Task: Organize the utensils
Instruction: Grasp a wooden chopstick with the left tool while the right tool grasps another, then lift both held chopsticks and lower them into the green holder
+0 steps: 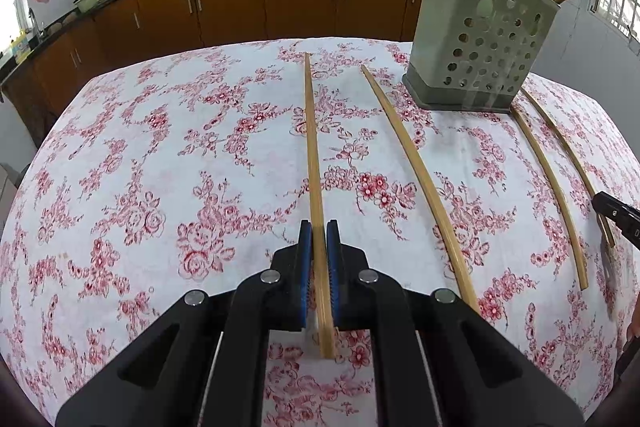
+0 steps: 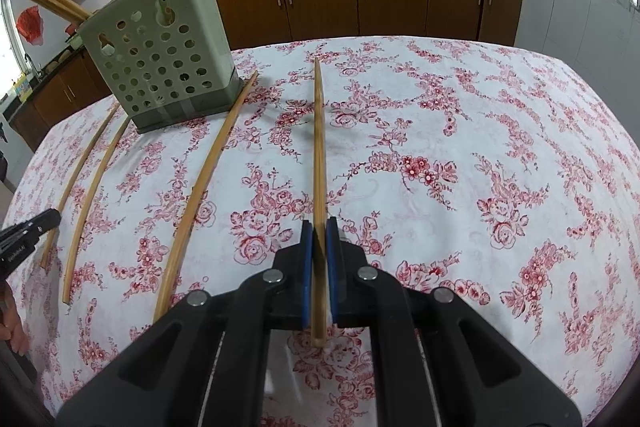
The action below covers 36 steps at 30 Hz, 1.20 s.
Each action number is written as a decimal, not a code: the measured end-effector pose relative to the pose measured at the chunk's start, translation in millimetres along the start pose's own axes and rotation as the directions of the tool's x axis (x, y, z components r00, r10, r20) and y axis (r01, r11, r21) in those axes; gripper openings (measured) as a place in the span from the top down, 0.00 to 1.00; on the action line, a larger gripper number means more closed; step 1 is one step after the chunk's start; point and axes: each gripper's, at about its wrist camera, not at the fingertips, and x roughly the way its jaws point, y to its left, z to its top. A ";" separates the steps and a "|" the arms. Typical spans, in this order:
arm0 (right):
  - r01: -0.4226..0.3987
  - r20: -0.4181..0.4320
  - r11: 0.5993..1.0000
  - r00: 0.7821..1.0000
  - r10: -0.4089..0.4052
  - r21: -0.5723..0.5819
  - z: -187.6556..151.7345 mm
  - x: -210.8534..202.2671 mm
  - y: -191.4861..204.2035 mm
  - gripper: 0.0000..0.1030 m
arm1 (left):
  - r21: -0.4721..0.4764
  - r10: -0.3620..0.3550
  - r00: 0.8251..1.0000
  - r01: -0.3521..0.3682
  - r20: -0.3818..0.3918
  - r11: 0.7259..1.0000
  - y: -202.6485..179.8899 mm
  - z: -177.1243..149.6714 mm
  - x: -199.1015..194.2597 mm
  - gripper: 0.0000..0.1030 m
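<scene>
A: We have a chopstick in each claw. The left claw [image 1: 320, 239] is clamped narrow on the leftmost chopstick [image 1: 311, 147], and the right claw [image 2: 319, 239] is pinched on the rightmost chopstick [image 2: 319, 147].

B: Both sticks run straight ahead from the pads, long axis pointing away from us across the table [image 1: 160, 147], tips towards the far edge.

A: The perforated holder [image 1: 480, 47] stands at the far side, between the two claws: ahead and to the right of our left claw, ahead and to the left of our right. Neither looks clearly nearer.

B: Our left view shows two loose chopsticks [image 1: 548, 187] just right of the holder; the right view shows them beyond another loose stick [image 2: 200, 195] that touches the holder's base.

A: So we judge each stick must tip upright before dropping in.
</scene>
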 end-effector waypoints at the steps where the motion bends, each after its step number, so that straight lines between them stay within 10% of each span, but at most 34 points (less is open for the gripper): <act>1: 0.002 0.000 1.000 1.000 -0.002 -0.004 -1.2 -1.6 -0.2 0.92 | -0.005 -0.002 1.000 0.002 -0.006 1.000 0.3 -1.7 -2.1 0.93; 11: -0.022 0.162 0.999 0.987 0.016 0.033 12.5 -61.7 -9.7 0.92 | -0.014 -0.038 0.997 0.039 0.074 0.999 1.6 6.1 -48.7 0.93; 21: -0.049 0.345 0.999 0.938 0.038 0.023 47.0 -122.6 -8.8 0.92 | -0.034 -0.101 0.958 0.115 0.268 0.993 1.1 42.5 -114.8 0.93; 36: -0.073 0.404 0.997 0.912 0.068 -0.005 61.5 -140.5 1.3 0.93 | -0.012 -0.120 0.933 0.131 0.340 0.991 -3.5 59.7 -143.9 0.93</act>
